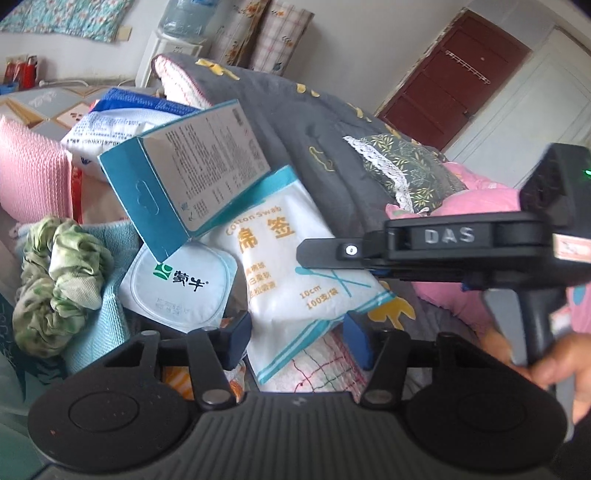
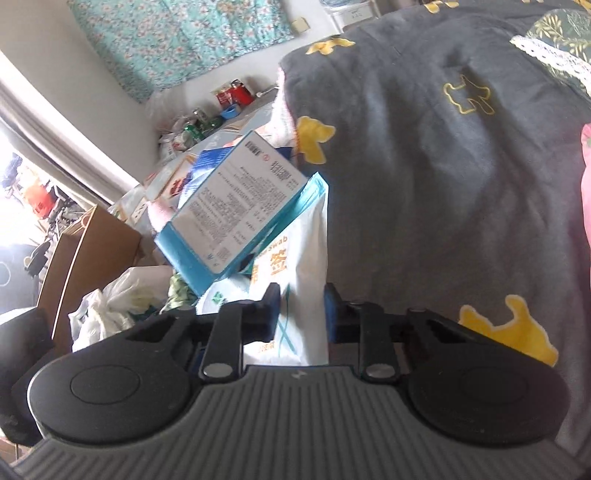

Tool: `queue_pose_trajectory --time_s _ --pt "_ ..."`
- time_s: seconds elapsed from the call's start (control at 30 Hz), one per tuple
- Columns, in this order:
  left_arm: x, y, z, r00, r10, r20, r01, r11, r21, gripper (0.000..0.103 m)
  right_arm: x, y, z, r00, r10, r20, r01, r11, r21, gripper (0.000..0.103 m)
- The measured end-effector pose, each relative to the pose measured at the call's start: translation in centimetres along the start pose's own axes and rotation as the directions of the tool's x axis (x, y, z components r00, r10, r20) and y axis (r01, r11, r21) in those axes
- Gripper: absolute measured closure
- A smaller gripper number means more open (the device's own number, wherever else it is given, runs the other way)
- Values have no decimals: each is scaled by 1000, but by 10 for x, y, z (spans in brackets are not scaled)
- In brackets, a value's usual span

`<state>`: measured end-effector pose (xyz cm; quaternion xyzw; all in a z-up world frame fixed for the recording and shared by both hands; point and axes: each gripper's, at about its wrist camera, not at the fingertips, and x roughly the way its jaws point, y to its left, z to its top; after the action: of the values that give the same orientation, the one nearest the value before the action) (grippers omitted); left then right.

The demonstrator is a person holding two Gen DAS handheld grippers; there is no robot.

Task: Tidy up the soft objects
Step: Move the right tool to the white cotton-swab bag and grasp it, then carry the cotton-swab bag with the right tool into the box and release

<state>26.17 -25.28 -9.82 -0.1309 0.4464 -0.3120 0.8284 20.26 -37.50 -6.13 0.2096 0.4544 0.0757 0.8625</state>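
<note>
Straddling the cotton swab bag (image 1: 280, 273) at its lower edge with the right gripper (image 2: 301, 308) (pinched or merely bracketed, cannot tell), likely to slide it from under the leaning teal box (image 1: 184, 177) on the grey blanket (image 1: 325, 122), with the left gripper (image 1: 297, 338) spread wide near its corner.

Background items: a dark red door (image 1: 448, 79) in the far wall; a floral cloth (image 2: 184, 40) hung on the wall; a water dispenser bottle (image 1: 186, 18) — blue, upper area; a brown cardboard box (image 2: 85, 266) beside a white plastic bag (image 2: 110, 299) — low left.
</note>
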Motion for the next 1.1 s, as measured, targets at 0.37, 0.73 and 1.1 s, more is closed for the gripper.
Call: queue_pose_trajectory --time_s 0.37,0.73,1.1 --pt "-37 -23 -14 994 -108 2 107 994 27 54 -65 34 -32 997 -39 69 44 996 -74 92" --pt "-138 -39 -37 981 -148 123 136 985 107 55 -145 103 -65 983 1 181 29 987 -161 92" --pt "-285 61 -39 921 162 355 -149 987 -63 55 -81 249 -35 948 305 93 -260 909 -327 92"
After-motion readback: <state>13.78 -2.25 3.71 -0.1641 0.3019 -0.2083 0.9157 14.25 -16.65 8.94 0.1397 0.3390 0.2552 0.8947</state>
